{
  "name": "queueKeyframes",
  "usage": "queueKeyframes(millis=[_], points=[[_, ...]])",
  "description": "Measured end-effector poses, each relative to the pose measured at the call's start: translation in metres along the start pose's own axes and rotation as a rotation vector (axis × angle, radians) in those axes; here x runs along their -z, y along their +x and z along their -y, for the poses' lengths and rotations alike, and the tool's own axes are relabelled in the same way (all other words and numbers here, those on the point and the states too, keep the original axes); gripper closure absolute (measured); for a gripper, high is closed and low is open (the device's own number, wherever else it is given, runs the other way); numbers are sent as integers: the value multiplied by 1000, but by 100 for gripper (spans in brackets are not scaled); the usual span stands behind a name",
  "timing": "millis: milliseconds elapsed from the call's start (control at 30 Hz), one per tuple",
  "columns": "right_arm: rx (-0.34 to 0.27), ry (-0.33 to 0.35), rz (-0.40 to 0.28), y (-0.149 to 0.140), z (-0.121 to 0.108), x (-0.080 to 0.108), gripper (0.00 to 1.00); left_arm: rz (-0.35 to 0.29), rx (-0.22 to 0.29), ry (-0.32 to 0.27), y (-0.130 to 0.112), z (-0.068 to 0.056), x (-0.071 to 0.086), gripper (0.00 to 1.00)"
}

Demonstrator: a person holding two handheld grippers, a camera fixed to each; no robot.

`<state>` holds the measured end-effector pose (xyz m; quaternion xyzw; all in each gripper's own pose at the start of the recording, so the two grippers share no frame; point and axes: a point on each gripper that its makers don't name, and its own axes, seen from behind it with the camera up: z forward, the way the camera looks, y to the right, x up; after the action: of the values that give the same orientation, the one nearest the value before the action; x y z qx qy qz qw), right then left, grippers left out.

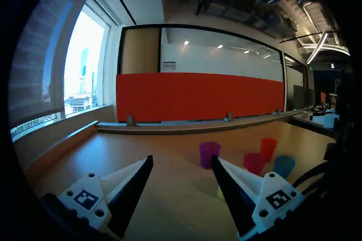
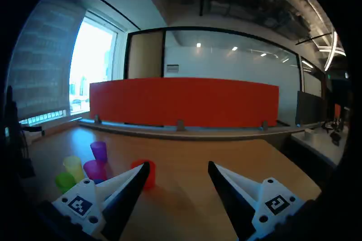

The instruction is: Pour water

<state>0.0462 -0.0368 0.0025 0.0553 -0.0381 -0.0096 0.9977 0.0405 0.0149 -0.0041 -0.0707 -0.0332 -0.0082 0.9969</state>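
Cups stand in a loose cluster on the table (image 1: 172, 214), none of them between any fingers. In the left gripper view the left tongs (image 1: 181, 157) are spread wide and hold nothing. A sliver of a yellow-green cup (image 1: 220, 192) peeks out beside their right finger. The pink cup (image 1: 254, 163) and blue cup (image 1: 283, 166) stand just right of that finger, the purple cup (image 1: 209, 154) is just past its tip, and the red cup (image 1: 268, 148) is farthest. In the right gripper view the right tongs (image 2: 177, 164) are likewise apart and empty. To the left of their left finger are the green cup (image 2: 65, 181) and yellow cup (image 2: 73, 167), then the pink (image 2: 94, 170), then the purple (image 2: 99, 151). The red one (image 2: 145, 172) is partly hidden behind that fingertip. Beyond the table runs a red screen (image 1: 199, 96), behind it a glass wall (image 1: 217, 55), with a window (image 1: 86, 78) off to the left.
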Motion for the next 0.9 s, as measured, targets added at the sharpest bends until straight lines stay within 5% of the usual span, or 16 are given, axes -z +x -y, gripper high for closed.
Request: queueKeyframes(millis=[300, 900], points=[[-25, -49, -138, 27, -11, 6, 0, -80, 2, 63, 20, 5, 0, 6], [42, -99, -159, 25, -9, 7, 1, -102, 5, 98, 18, -6, -6, 6]])
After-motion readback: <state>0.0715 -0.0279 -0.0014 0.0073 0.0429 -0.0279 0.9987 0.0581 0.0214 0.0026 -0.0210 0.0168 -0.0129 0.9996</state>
